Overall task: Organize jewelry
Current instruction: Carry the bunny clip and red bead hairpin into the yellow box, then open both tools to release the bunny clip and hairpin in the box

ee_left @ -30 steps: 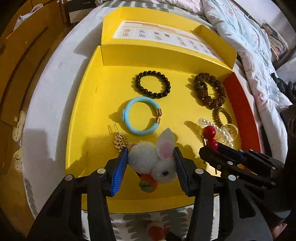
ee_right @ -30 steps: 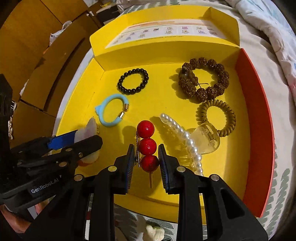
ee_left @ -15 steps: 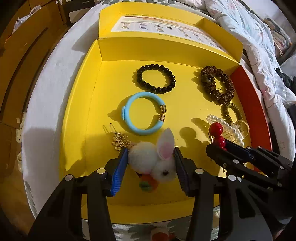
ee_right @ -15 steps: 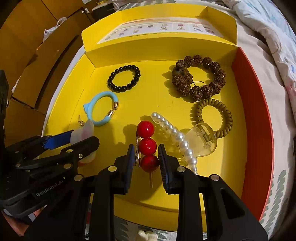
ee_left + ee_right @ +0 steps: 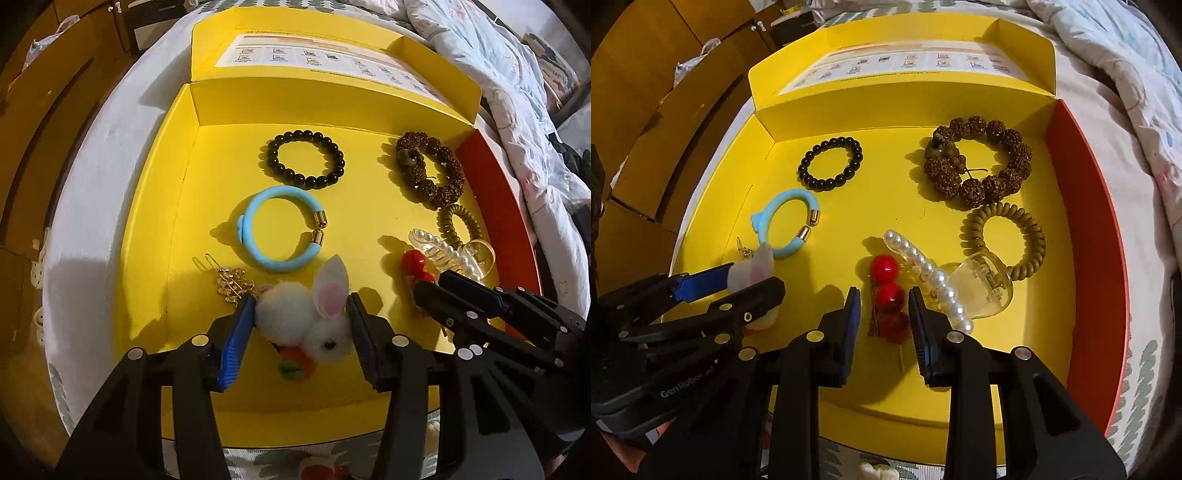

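Crowding yellow tray's (image 5: 147, 236) near edge: both grippers, seemingly.

Box floor (image 5: 207, 206) bare along left wall and down the centre between black beads (image 5: 306, 158) and brown beads (image 5: 979, 160). Right half crowded: coil tie (image 5: 1003, 240), pearl clip (image 5: 931, 275), red-ball pin (image 5: 888, 295) packed close. Gold clip (image 5: 232, 282) lies near left wall. Raised lid (image 5: 332, 88) blocks the far side.
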Tool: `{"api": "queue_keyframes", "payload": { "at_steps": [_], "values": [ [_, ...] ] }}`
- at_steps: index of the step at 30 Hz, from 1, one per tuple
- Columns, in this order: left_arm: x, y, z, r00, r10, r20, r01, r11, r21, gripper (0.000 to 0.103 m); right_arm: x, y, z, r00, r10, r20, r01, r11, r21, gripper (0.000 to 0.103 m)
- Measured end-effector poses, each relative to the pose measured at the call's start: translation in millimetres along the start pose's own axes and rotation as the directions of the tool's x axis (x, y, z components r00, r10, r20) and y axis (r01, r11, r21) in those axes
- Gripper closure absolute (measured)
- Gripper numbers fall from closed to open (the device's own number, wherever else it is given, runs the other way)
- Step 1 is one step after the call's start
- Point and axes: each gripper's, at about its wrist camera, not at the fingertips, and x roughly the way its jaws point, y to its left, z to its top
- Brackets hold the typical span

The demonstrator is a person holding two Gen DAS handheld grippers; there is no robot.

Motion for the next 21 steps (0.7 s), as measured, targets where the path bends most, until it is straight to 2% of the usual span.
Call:
{"api": "queue_keyframes", "payload": {
  "at_steps": [7, 21],
  "values": [
    [-6.6, 0.1, -0.3, 1.000, -0.022, 0.020, 0.022, 1.000, 0.007, 0.050, -9.9, -3.5, -0.8, 1.000, -0.003, 0.029, 0.003, 1.000, 0.008, 0.073],
    [-35.6, 3.1, 0.3, 0.994, 0.003, 0.114, -0.005, 1.000, 0.016, 0.050, -58.9, -10.5, -10.6, 0.991, -0.011, 0.131, 0.011, 1.000, 0.003, 0.073]
  ]
}}
